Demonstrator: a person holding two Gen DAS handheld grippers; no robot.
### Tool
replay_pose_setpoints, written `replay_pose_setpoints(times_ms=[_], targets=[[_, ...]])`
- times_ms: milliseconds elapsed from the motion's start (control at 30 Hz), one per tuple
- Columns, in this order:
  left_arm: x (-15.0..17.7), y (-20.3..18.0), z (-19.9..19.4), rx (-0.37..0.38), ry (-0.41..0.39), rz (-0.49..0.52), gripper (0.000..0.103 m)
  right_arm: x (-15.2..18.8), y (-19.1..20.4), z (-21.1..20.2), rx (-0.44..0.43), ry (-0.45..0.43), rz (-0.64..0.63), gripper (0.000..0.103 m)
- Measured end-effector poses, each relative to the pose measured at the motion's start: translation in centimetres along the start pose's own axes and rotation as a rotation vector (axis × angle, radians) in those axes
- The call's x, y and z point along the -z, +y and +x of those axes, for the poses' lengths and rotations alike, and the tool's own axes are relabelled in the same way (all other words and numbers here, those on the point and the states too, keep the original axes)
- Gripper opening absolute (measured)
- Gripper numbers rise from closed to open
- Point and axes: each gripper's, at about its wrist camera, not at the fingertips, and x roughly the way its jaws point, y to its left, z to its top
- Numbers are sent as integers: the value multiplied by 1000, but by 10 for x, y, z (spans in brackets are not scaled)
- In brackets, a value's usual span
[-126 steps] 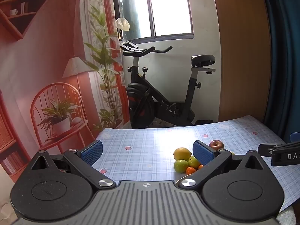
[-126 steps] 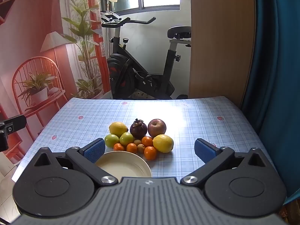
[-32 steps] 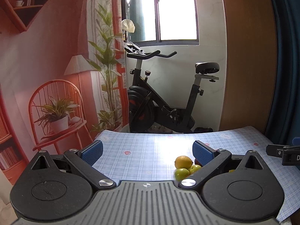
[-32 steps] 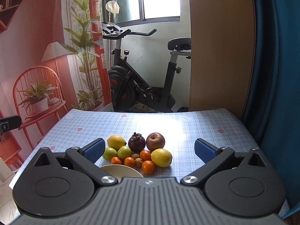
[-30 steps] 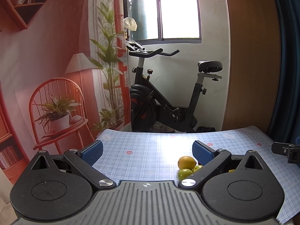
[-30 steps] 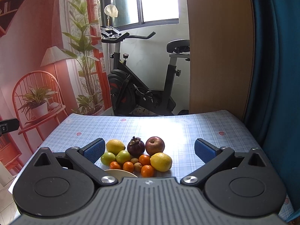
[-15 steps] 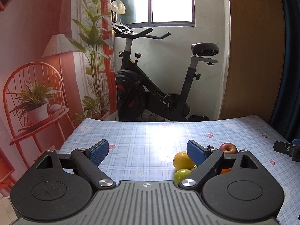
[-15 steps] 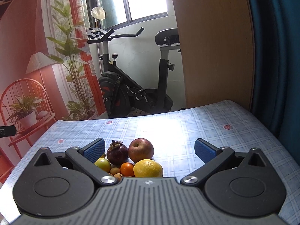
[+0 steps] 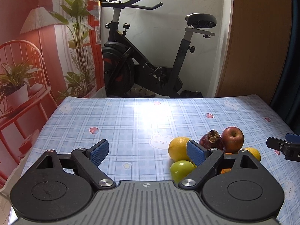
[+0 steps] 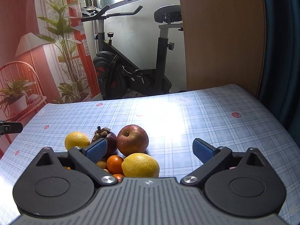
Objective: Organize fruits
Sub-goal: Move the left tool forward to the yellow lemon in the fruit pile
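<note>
Both claws gape, holding nothing: right gripper (image 10: pixel 150 150) hangs over the near yellow lemon (image 10: pixel 140 165), which touches the red apple (image 10: pixel 132 139) amid the cluster on the blue checked tablecloth (image 10: pixel 215 116). Left gripper (image 9: pixel 148 151) waits alongside. Best to straddle the lemon squarely, avoiding the small orange tangerine (image 10: pixel 114 161).

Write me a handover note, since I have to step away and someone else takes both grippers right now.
Left gripper: open, empty, low over the table, just left of the fruit pile.
Right gripper: open, empty, right at the pile, with the near lemon and the apple between its fingers but not gripped.
Fruit: all in one cluster on the table: apple, mangosteen, far lemon, green fruit, small oranges.
Done: nothing sorted yet, by the look of it.
Left: all the sorting. The plate is not in view now.
</note>
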Motion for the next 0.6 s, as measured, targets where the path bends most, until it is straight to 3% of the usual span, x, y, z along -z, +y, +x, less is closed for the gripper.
replay_pose_setpoints(times_ms=[267,400,600], targets=[[-2,10,3,7,24,-5,92,-1,-2,7,-19,41,17,99],[-13,11,1,-9,-13,38,91,3,-1,5,-69,44,16,99],[-24,6,7,-28,-78,57,87,1,4,12,-60,54,-23,99]])
